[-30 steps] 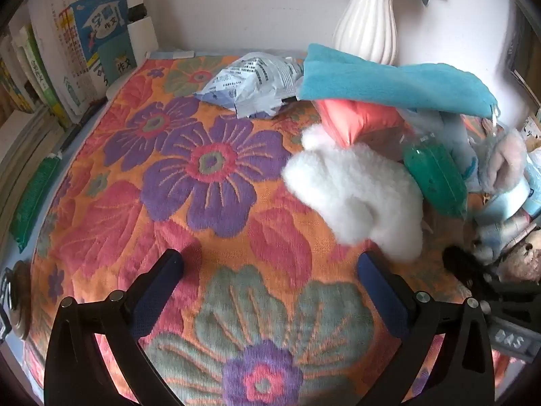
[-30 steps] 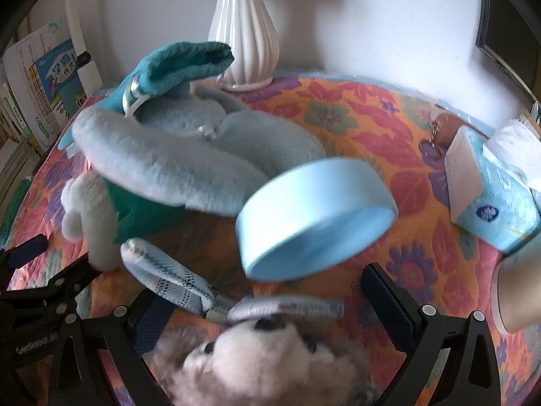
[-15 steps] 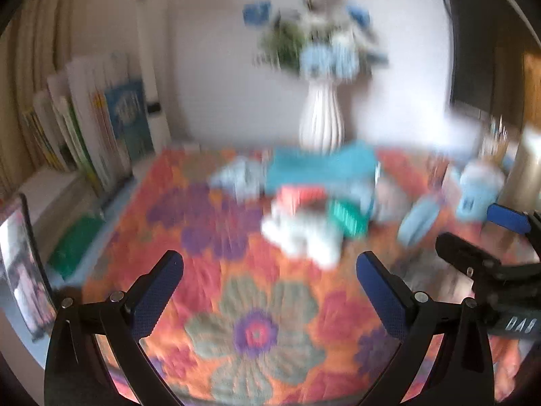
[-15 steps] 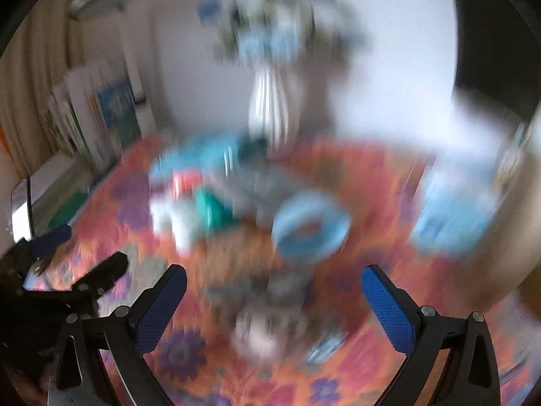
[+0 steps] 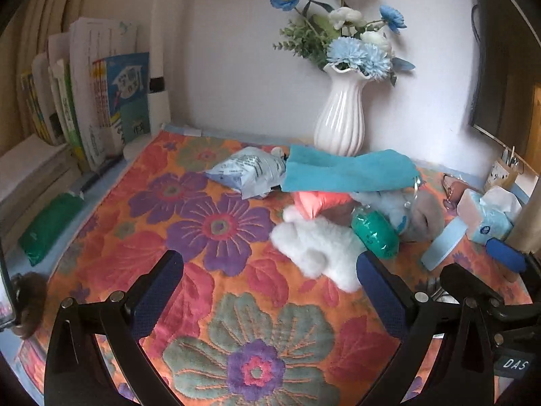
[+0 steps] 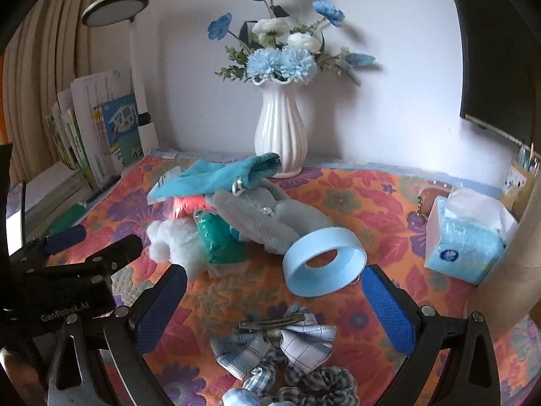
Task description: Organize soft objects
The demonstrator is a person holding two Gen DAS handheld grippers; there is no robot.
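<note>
Left gripper (image 5: 270, 280) hangs above the floral tablecloth (image 5: 216, 226), jaws spread wide, nothing between the blue pads. Right gripper (image 6: 274, 308) likewise wide apart and empty, held over the near edge of the cloth; the left gripper's body shows at the left of the right wrist view. Soft objects sit in a loose heap mid-table, in front of the white ribbed vase (image 6: 280, 135) of blue and white flowers (image 6: 280, 57). Heap contents: teal cloth (image 5: 345, 171) draped on top, a coral-pink item (image 5: 319, 201) partly under it, white fluffy plush (image 5: 318, 247) at the front left of the heap, green packet (image 5: 373, 235) touching the plush, grey-blue plush (image 6: 260, 216) on the right side. A printed plastic pouch (image 5: 248, 171) lies just left of the teal cloth. Light blue ring (image 6: 324, 262) stands tilted on the cloth, right of the heap, just ahead of the right gripper's span. Plaid bow clip (image 6: 274, 341) and a checked scrunchie (image 6: 321, 385) lie nearest the right gripper, between its fingers in view but below them, not touched. Tissue pack (image 6: 466, 240) stands at far right. Books (image 5: 98, 108) are upright along the left edge, with a green pouch (image 5: 47, 226) lying off the cloth beside them.
</note>
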